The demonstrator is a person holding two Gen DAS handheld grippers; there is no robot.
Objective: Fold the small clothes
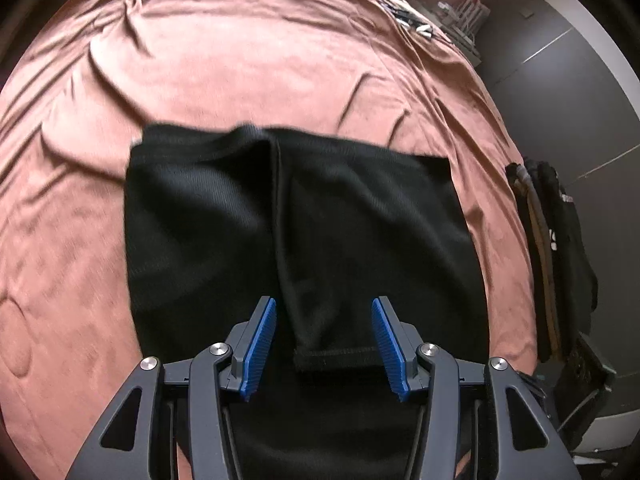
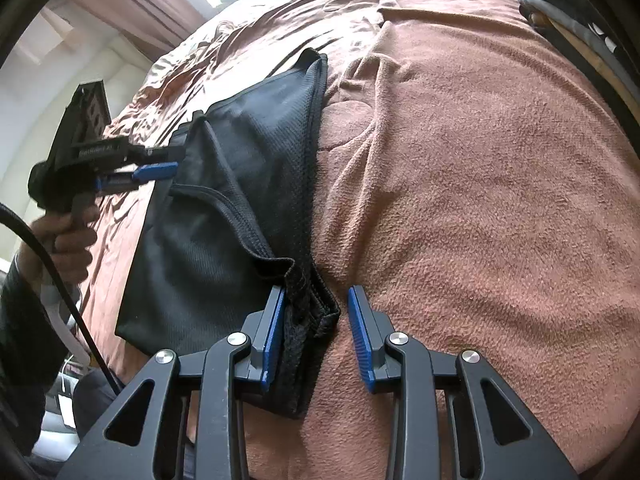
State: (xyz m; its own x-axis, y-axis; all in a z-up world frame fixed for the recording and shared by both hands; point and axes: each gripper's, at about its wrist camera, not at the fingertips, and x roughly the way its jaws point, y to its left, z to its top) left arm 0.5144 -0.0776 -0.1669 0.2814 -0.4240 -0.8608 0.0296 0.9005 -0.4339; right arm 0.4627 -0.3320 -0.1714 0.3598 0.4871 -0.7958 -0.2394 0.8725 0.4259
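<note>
A pair of black mesh shorts lies folded on a pink-brown bed cover. My left gripper is open, with the shorts' waistband end lying between its blue pads, untouched. In the right wrist view the same shorts lie left of centre. My right gripper is open around a bunched waistband corner, which touches the left pad. The left gripper also shows there at the shorts' far edge, held by a hand.
A stack of dark folded clothes sits at the bed's right edge and shows in the right wrist view at top right. Small items lie at the far end of the bed. Grey floor lies beyond.
</note>
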